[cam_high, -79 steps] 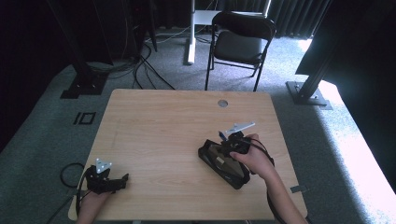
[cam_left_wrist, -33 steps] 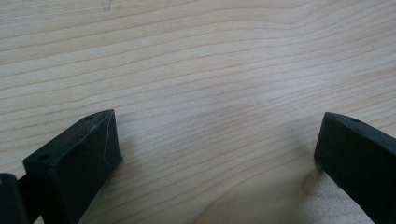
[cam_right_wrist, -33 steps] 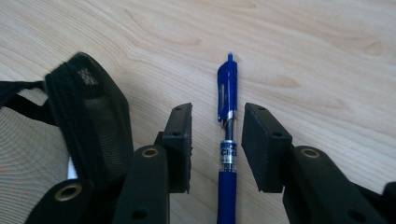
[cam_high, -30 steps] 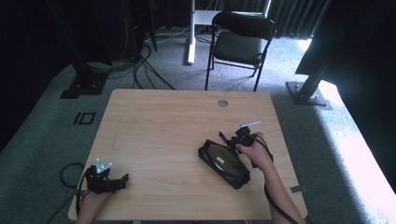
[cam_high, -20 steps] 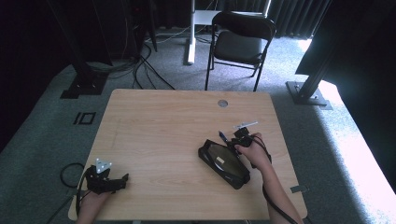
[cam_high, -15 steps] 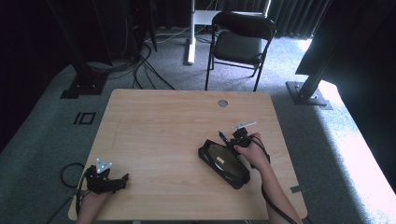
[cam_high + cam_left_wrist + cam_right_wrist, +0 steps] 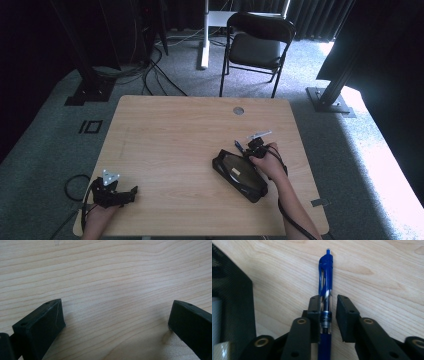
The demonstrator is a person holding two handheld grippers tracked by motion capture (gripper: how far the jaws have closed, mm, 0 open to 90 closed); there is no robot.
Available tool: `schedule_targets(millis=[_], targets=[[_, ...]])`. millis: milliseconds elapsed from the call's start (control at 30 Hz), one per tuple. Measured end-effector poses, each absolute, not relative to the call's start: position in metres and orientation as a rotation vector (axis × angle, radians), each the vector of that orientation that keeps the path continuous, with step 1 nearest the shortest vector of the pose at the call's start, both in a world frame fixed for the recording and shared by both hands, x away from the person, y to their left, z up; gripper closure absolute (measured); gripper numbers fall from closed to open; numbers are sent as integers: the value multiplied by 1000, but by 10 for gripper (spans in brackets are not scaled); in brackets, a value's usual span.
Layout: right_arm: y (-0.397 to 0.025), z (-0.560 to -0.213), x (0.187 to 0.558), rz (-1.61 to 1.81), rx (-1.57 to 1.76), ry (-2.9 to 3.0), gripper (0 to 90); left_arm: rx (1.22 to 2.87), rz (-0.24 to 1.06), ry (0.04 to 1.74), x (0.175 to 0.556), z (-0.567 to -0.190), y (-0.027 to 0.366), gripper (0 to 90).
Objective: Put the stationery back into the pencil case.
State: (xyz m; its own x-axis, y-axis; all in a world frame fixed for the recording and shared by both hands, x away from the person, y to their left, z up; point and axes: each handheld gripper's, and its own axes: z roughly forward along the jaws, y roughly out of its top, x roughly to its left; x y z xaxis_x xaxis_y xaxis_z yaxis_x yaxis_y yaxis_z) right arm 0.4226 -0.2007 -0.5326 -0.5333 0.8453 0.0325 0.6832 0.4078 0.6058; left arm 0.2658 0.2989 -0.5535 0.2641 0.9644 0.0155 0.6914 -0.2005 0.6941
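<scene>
Lying between the right gripper (image 7: 329, 315) jaws, blue pen (image 7: 325, 285), left side touching, slight gap right

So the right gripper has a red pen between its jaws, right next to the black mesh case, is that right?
Not quite: the pen is blue, not red. The right gripper view shows it lying between the jaws of the right gripper, which stand narrowly apart with a small gap on one side, so a firm grip cannot be confirmed. The rest holds: the black mesh case sits just beside it on the table.
</scene>
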Motion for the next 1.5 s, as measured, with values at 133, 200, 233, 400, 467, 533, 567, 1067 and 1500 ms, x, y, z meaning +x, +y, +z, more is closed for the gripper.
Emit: schedule_targets(millis=[133,200,233,400,467,533,567,1067,1500], targets=[[-201,-533,422,821,1339,2372,790,1968,620,1492,266,-553,299,5],[-200,-533,422,815,1354,2363,795,1968,620,1492,266,-553,299,5],[-199,-532,422,812,1361,2364,795,1968,620,1492,266,-553,299,5],[-202,-528,420,832,1386,2351,795,1968,620,1492,266,-554,299,5],[-205,-525,420,841,1398,2352,796,1968,620,1492,266,-553,299,5],[-208,-521,418,855,1412,2349,795,1968,620,1492,266,-553,299,6],[-210,-519,418,852,1410,2354,795,1968,620,1492,266,-553,299,6],[-226,-485,403,942,1416,2301,796,1968,620,1492,266,-553,299,5],[-227,-453,386,1033,1355,2286,795,1968,620,1492,266,-553,299,5]])
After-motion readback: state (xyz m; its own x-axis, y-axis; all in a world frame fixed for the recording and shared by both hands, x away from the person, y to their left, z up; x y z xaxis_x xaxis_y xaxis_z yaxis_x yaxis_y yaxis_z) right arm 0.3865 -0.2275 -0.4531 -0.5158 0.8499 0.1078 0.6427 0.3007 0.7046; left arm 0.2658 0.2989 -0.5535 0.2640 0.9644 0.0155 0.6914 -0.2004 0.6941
